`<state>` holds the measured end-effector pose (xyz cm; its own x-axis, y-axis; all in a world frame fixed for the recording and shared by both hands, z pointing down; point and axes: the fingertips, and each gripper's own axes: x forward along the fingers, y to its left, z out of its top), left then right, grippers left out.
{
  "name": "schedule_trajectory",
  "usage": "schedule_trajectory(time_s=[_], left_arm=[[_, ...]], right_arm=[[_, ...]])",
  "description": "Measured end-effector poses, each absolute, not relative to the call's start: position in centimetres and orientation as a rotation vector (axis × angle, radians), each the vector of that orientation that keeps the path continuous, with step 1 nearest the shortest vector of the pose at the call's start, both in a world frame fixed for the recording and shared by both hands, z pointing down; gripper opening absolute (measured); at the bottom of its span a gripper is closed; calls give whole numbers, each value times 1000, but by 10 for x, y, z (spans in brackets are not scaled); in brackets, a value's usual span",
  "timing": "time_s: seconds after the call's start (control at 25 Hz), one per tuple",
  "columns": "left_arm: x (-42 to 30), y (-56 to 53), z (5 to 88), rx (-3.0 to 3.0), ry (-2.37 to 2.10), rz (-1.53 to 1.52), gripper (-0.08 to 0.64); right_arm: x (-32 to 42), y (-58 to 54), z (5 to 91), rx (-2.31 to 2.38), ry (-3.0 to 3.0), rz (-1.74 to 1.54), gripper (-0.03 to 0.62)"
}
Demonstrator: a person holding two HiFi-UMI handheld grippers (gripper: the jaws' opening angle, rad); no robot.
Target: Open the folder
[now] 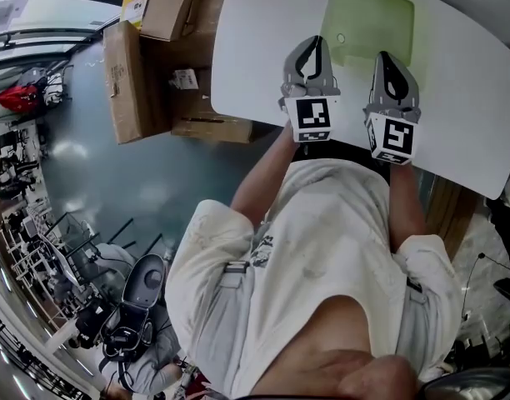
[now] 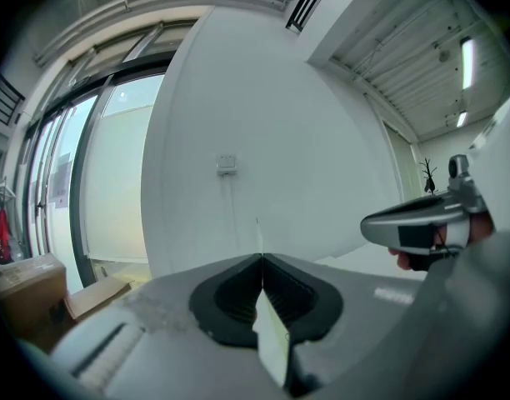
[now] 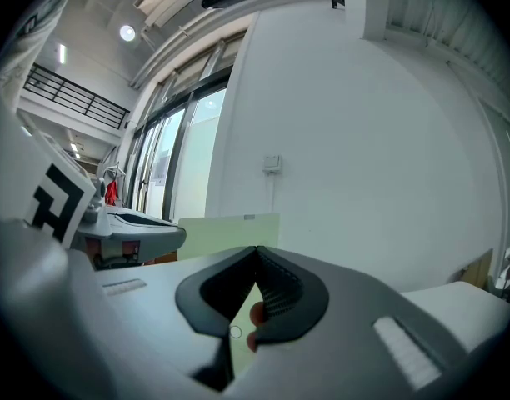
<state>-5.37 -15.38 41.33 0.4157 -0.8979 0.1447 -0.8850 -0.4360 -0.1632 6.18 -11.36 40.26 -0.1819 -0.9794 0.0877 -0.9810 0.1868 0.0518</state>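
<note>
A pale green translucent folder (image 1: 373,19) lies on the white table (image 1: 255,48). My left gripper (image 1: 314,40) is at its left near corner, my right gripper (image 1: 386,57) at its near edge. In the left gripper view the jaws of my left gripper (image 2: 262,261) are shut on a thin pale sheet (image 2: 273,340) seen edge-on. My right gripper (image 3: 255,252) is likewise shut, with a green sheet (image 3: 238,327) in its jaws. A raised green leaf (image 3: 230,227) stands beyond. Both grippers point level, side by side.
Cardboard boxes (image 1: 138,77) stand on the floor left of the table, another (image 1: 222,127) under its edge. A black chair (image 1: 142,286) is at the lower left. A white wall with a socket (image 2: 227,164) rises beyond the table.
</note>
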Motion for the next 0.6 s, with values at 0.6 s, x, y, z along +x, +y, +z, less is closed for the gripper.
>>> schedule_trajectory(time_s=[0.6], left_arm=[[-89,-159,428,-2540,1711,-379,8]], right_arm=[[34,-118,403,1928,-2360,25,2]])
